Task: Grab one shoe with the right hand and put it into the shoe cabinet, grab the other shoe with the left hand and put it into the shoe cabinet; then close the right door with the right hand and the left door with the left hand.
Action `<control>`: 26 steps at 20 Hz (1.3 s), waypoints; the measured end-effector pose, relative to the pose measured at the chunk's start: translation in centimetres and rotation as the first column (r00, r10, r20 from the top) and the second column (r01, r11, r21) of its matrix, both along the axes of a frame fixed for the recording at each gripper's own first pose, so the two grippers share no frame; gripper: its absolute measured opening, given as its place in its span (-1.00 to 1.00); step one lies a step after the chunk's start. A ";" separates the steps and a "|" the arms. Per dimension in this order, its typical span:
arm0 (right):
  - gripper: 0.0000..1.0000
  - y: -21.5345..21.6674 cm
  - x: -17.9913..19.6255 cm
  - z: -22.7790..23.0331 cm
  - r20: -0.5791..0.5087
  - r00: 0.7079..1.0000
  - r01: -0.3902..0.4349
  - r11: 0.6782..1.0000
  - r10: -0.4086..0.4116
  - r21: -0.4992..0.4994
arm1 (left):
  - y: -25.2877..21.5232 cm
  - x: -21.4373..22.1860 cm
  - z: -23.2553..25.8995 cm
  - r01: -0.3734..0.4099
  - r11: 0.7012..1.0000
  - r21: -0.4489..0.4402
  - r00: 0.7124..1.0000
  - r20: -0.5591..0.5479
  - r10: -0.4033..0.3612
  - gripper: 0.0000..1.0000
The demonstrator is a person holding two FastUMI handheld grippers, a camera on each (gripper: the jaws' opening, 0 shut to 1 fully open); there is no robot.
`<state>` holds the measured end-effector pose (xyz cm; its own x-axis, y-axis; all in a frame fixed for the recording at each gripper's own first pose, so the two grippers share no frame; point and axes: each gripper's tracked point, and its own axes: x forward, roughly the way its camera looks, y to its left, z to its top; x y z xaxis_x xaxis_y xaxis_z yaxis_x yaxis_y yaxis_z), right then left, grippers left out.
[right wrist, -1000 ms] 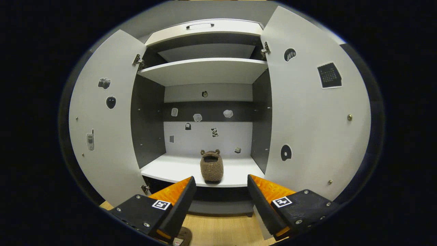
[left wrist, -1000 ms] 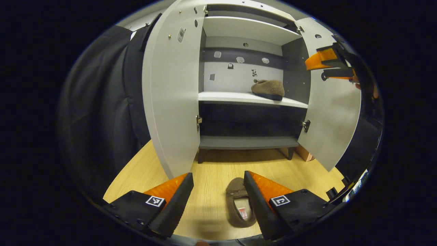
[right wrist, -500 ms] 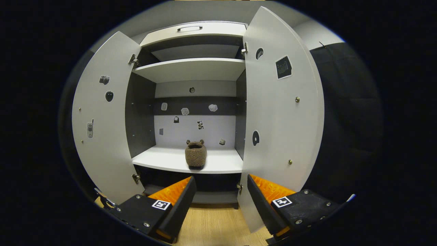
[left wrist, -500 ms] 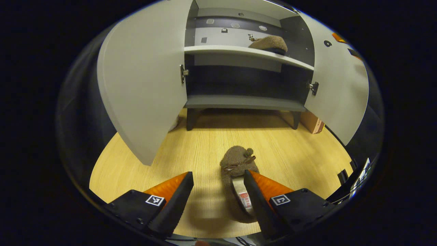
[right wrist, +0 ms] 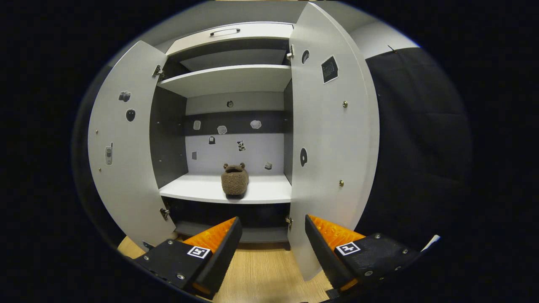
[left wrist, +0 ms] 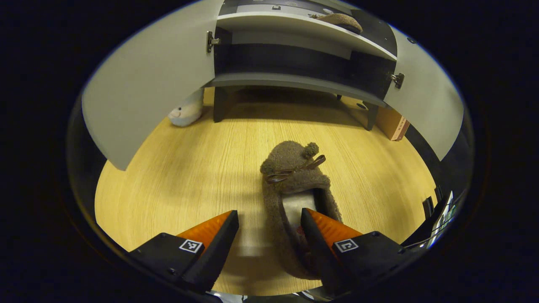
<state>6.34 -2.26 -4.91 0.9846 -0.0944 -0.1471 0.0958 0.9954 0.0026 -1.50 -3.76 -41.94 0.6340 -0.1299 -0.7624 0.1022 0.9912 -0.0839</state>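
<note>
- Shoe on the floor (left wrist: 294, 198): a brown fuzzy slipper with a pompom and a small bow at the toe. It lies on the pale wooden floor (left wrist: 177, 176), toe toward the cabinet, heel toward the camera.
- Left gripper (left wrist: 269, 240): its fingers stand wide apart just above the floor. One finger (left wrist: 324, 235) overlaps the slipper's heel opening; the other finger is over bare floor beside the slipper. Whether either finger touches the slipper cannot be told, and nothing is clamped between them.
- Right gripper (right wrist: 271, 248): its fingers are also spread wide with nothing between them, in front of the cabinet's lower part and near the bottom edge of the right door (right wrist: 332, 139).
- Shoe on the shelf (right wrist: 234, 179): the matching slipper sits on the white middle shelf (right wrist: 198, 191), near the middle of its width, set a little back from the front edge. In the left gripper view it is at the right end of that shelf (left wrist: 337, 19).
- Shoe cabinet (right wrist: 236, 80): both doors are open. The left door (right wrist: 122, 160) swings far out; the right door stands nearly edge-on in the right gripper view. Small stickers dot the doors and the back panel.
- Further out: a white plush toy (left wrist: 185, 113) rests on the floor by the cabinet's left front leg, and a cardboard box (left wrist: 393, 124) sits by its right leg.
</note>
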 end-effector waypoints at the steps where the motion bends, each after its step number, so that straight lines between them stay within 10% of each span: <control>1: 0.86 -0.1 0.0 -0.1 -0.003 1.000 -0.001 1.000 0.001 0.002 | 0.0 0.2 -0.2 -0.006 1.000 -0.002 1.000 -0.003 0.006 0.95; 3: 0.85 0.2 0.0 -0.2 -0.007 1.000 -0.009 1.000 0.009 0.012 | 0.1 0.7 -0.7 -0.008 1.000 -0.002 1.000 -0.003 0.008 0.89; 11: 0.86 0.9 -0.2 -0.3 -0.011 1.000 -0.024 1.000 0.024 0.014 | 0.3 1.5 -1.2 0.020 0.998 0.053 0.999 -0.049 -0.018 -0.78; 26: 0.85 2.9 0.0 1.2 0.030 0.994 -0.105 0.994 0.105 0.004 | 0.5 3.4 17.8 0.023 0.999 -0.048 0.995 0.098 -0.018 -0.86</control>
<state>6.38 0.68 -3.72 0.9929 0.0107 -0.1182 -0.0097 0.9999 0.0093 1.92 -3.22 -24.15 0.7018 -0.1791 -0.6895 0.1322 0.9838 -0.1210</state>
